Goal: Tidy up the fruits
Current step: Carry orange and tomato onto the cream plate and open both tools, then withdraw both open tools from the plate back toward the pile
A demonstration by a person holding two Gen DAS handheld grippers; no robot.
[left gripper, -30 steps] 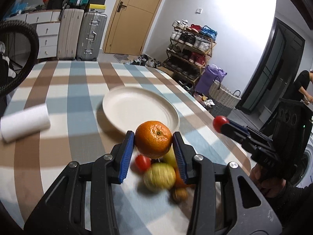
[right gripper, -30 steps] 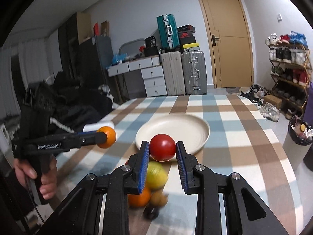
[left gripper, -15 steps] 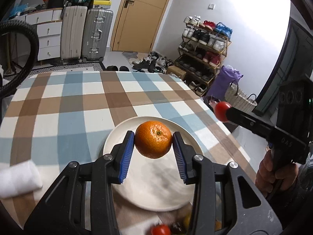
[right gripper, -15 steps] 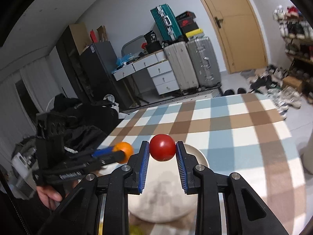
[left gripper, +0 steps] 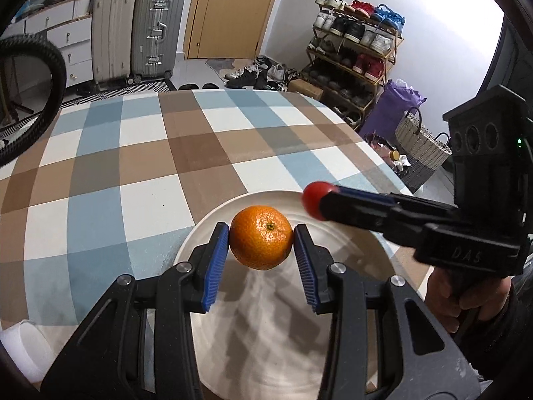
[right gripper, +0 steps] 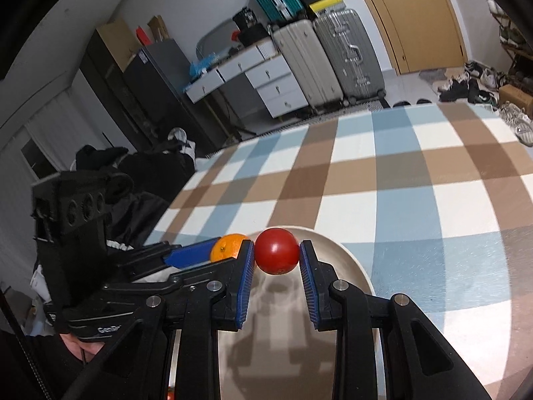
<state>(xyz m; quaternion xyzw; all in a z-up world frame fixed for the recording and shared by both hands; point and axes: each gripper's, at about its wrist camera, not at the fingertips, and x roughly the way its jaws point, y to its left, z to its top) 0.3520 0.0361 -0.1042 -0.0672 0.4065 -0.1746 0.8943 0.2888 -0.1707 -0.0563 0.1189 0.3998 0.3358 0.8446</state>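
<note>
An orange mandarin [left gripper: 261, 237] hangs above the cream plate [left gripper: 266, 343], pinched between the blue pads of my left gripper [left gripper: 261, 241]. My right gripper [right gripper: 276, 254] is shut on a red tomato [right gripper: 276, 250], also held over the plate [right gripper: 361, 276]. In the left wrist view the right gripper [left gripper: 316, 200] reaches in from the right with the tomato [left gripper: 311, 196] at its tip, just right of the mandarin. From the right wrist view the left gripper [right gripper: 230, 248] comes in at the left with the mandarin [right gripper: 228, 246]. The plate's surface under both fruits shows only shadows.
The plate sits on a table with a blue, brown and white checked cloth [left gripper: 150, 166]. A white roll [left gripper: 20, 350] lies at the near left edge. A hand [left gripper: 466, 296] holds the right gripper. Suitcases [left gripper: 156, 33], a shoe rack [left gripper: 356, 53] and a door stand beyond the table.
Both grippers have carried their fruits forward from the fruit pile to above the plate. The pile of other fruits has dropped out of view below. The two grippers now sit closer together.
</note>
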